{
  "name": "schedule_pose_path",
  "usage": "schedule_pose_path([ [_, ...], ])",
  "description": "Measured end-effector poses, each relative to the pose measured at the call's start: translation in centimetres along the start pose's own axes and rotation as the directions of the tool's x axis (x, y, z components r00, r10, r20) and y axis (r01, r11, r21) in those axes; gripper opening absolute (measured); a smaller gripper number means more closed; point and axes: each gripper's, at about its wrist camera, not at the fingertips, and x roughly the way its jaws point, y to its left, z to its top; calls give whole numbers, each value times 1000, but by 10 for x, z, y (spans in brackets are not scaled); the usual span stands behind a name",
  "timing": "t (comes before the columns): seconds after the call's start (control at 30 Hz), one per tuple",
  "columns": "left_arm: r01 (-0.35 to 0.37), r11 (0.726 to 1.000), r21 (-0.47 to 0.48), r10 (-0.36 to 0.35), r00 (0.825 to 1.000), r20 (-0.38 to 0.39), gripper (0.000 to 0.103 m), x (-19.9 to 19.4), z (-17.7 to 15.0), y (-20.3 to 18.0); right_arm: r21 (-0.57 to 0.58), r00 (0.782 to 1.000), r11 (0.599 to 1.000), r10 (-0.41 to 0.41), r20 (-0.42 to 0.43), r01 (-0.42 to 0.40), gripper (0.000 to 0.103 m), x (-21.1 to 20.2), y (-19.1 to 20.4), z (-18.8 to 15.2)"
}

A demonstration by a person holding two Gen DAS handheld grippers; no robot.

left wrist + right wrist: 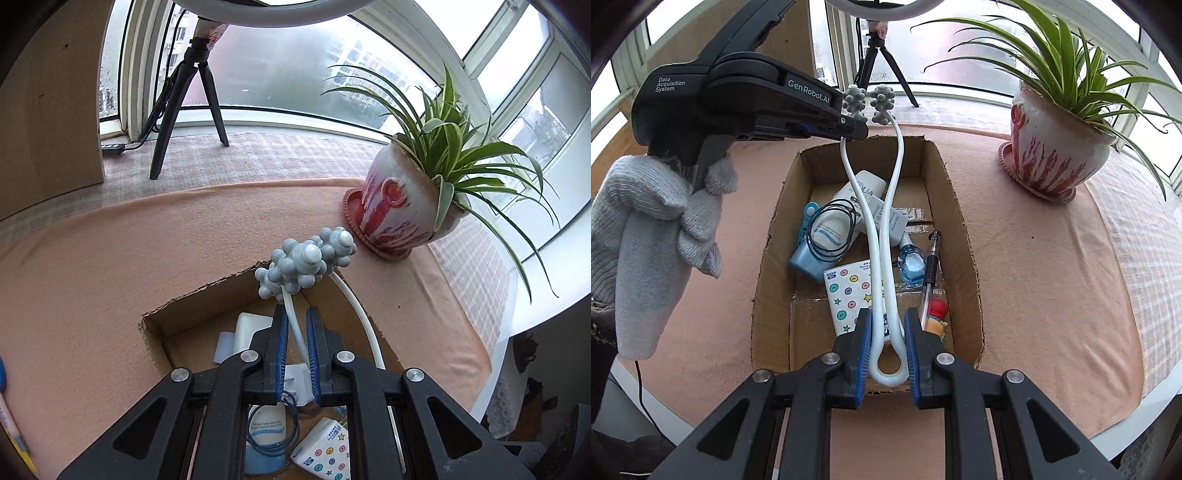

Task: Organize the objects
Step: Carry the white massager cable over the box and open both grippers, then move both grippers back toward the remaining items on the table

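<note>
Holding the massager (886, 229) over the box (964, 221), I am clenching its loop end in my right claw (886, 354) and one arm below the knobs in my left claw (296, 350). I should lower both ends evenly. Tubes, a pen (930, 266) and a sticker card (847, 291) are lying inside.

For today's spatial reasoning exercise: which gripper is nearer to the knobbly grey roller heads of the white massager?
Left. The left gripper clamps one white arm just below the roller heads. The right gripper clamps the looped handle end of the massager, farthest from them.
</note>
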Motion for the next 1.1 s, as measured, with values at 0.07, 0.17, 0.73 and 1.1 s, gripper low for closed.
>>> schedule_pose_path([
  [0.07,9,1000,3,-9,1000,-3,11,3,2,-2,4,1000,1000,-1,-1,1,16,0,-3,1],
  [0.17,13,1000,-9,-14,1000,-15,38,5,4,-1,0,1000,1000,-4,24,4,16,-2,-7,2],
  [0.73,-109,994,-2,109,994,-13,84,-24,-12,27,123,996,992,-13,84,2,68,-11,-20,11],
  [1.1,-167,979,-117,166,986,-19,85,-86,-54,108,72,995,995,62,73,-67,68,2,25,23],
])
